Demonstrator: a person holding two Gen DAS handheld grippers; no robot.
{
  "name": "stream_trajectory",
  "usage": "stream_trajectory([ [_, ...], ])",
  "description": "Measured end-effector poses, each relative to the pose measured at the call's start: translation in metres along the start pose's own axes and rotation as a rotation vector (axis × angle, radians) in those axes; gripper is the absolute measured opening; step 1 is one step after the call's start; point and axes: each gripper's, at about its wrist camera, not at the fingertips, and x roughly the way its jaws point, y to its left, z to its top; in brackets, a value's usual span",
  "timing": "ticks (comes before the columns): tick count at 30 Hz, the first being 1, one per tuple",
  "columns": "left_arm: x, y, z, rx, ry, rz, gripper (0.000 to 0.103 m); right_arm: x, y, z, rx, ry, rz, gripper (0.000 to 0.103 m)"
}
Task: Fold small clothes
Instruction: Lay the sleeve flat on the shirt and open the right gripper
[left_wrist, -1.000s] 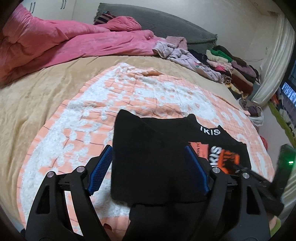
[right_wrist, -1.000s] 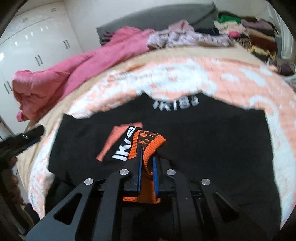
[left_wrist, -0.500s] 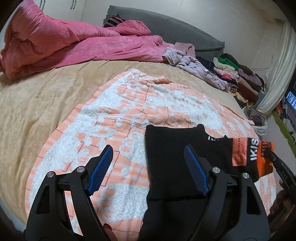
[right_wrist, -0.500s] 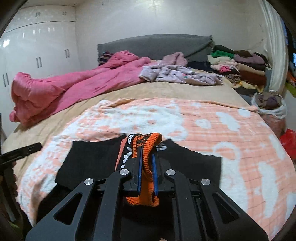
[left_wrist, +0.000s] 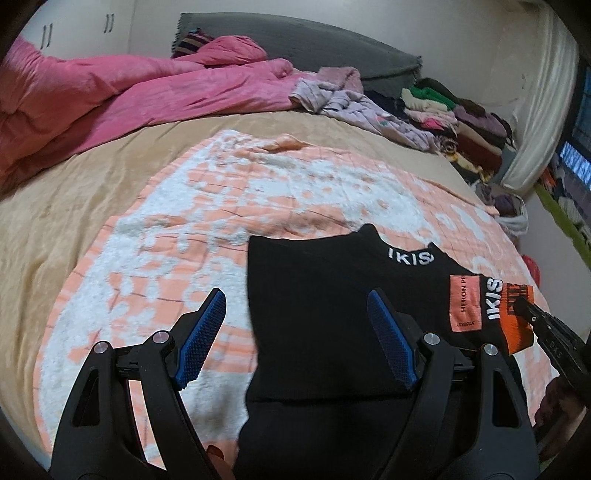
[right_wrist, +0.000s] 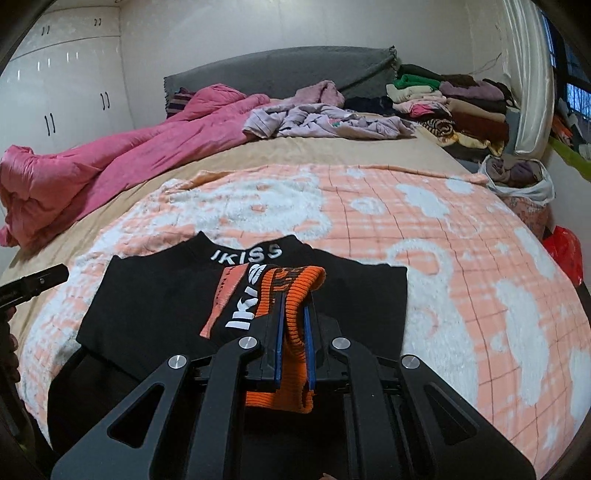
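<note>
At the far left stands a white wardrobe (right_wrist: 62, 92) with dark handles, and in front of it one pink duvet (right_wrist: 122, 155) lies bunched along the bed's left and back side, on the tan sheet (left_wrist: 55, 199). One orange-and-white checked blanket (right_wrist: 424, 229) covers the middle of the bed; its left half is bare, with open room all round that side.

The left gripper (left_wrist: 295, 332) hangs over the blanket with its jaws spread wide and nothing between the blue pads (left_wrist: 201, 332); the black sweater's left edge runs under the gap, apart from the pads. One black sweater (left_wrist: 314, 295), lettered IKISS at the collar, lies flat on the near middle of the blanket, its lower part hanging over the bed's near edge.

The right gripper (right_wrist: 293, 332) is clenched on the sweater's orange ribbed cuff (right_wrist: 295, 295), the sleeve folded across the black front; an orange patch (left_wrist: 464, 308) shows beside it. From the left wrist view this gripper enters at the right rim.

Right of the sweater the blanket is bare to the bed's edge. Behind, a grey headboard (right_wrist: 280, 70), one loose heap of lilac clothes (right_wrist: 325, 122), then a stack of folded clothes (right_wrist: 454, 107) against the right wall. Beyond the right edge sit a white bag of clothes (right_wrist: 517, 177) and a red bag (right_wrist: 565, 251).
</note>
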Motion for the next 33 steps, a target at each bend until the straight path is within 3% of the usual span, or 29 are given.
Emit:
stream_trajectory([
  [15, 0.016, -0.021, -0.007, 0.052, 0.035, -0.01, 0.071, 0.008, -0.01, -0.009, 0.028, 0.025, -0.029, 0.009],
  [17, 0.018, -0.023, -0.008, 0.058, 0.039, -0.007, 0.071, 0.009, -0.012, -0.01, 0.036, 0.027, -0.035, 0.011],
  [21, 0.023, -0.025, -0.01, 0.062, 0.05, -0.009, 0.071, 0.009, -0.017, -0.013, 0.056, 0.034, -0.058, 0.029],
  [33, 0.047, -0.035, -0.028, 0.125, 0.133, 0.009, 0.071, 0.01, 0.0, -0.024, 0.016, 0.074, -0.017, 0.03],
])
